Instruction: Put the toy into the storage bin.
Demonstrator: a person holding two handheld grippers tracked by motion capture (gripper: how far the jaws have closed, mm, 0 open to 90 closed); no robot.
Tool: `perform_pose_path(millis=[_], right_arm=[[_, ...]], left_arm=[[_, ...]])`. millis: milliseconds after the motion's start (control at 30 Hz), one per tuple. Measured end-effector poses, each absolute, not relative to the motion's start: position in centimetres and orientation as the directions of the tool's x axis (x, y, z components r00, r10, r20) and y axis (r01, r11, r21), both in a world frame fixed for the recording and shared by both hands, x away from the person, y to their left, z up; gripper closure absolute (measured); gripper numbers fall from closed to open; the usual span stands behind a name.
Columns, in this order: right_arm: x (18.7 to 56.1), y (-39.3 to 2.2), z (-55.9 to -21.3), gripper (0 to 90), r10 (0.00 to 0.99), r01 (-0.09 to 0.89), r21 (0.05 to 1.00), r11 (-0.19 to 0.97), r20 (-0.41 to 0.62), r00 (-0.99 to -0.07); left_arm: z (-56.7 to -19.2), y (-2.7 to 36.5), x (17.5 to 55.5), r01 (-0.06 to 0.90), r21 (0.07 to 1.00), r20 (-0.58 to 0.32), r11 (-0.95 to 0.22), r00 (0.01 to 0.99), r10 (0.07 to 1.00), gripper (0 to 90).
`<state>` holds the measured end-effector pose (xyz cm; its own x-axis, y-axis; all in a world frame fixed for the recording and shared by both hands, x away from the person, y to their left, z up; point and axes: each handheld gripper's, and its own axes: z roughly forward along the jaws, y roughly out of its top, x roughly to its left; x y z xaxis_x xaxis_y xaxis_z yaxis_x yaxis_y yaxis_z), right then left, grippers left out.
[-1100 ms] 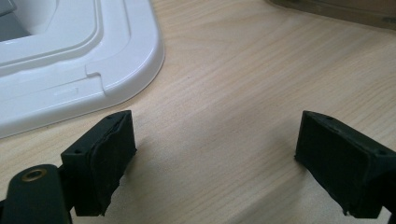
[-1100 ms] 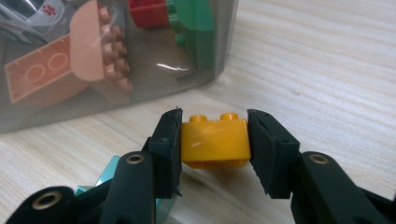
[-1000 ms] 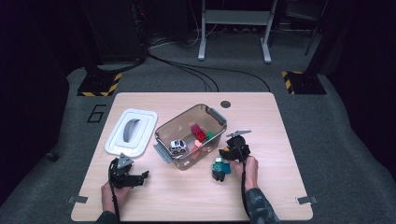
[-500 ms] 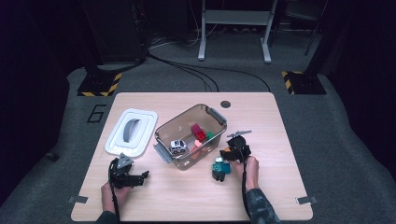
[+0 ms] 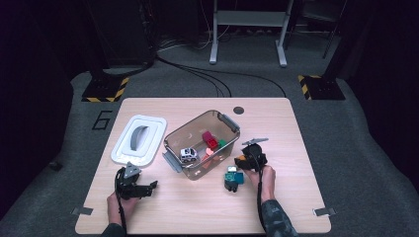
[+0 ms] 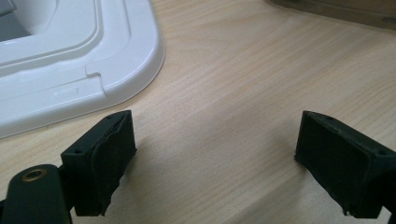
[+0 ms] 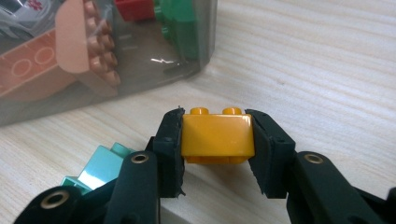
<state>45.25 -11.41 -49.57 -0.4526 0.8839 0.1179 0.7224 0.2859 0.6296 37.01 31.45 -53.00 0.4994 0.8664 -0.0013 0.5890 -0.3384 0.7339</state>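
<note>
Pale wood grain runs under everything on the table point(image 5: 296, 148), and just above it an orange brick point(image 7: 218, 135) sits clamped between the pads of the right tool point(image 7: 218, 140), whose jaws have just been closing on it. It hangs just beside the clear bin point(image 5: 173, 140), near the bin's front corner. Inside the bin lie a small white toy car point(image 5: 188, 154), a red brick point(image 5: 209, 138), a green brick point(image 7: 180, 21) and a peach brick point(image 7: 70, 51). A teal piece point(image 5: 233, 176) lies near the right hand point(image 5: 267, 176), perhaps joined to something darker. Over at the table's near left, the left tool point(image 6: 215, 158) rests with jaws wide apart, holding nothing, beside the white lid point(image 5: 139, 139). Dark carpet surrounds the table.
</note>
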Motion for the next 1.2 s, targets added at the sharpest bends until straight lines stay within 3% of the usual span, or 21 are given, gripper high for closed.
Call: perform_pose_path(millis=[1200], right_arm=[[46.7,-14.4,-42.7,59.0,0.897,0.664,0.708,0.24,0.099,-0.43]], left_arm=[[-53.0,31.4,37.0,0.59,0.734,-0.003,-0.337,0.499,0.867,11.8]])
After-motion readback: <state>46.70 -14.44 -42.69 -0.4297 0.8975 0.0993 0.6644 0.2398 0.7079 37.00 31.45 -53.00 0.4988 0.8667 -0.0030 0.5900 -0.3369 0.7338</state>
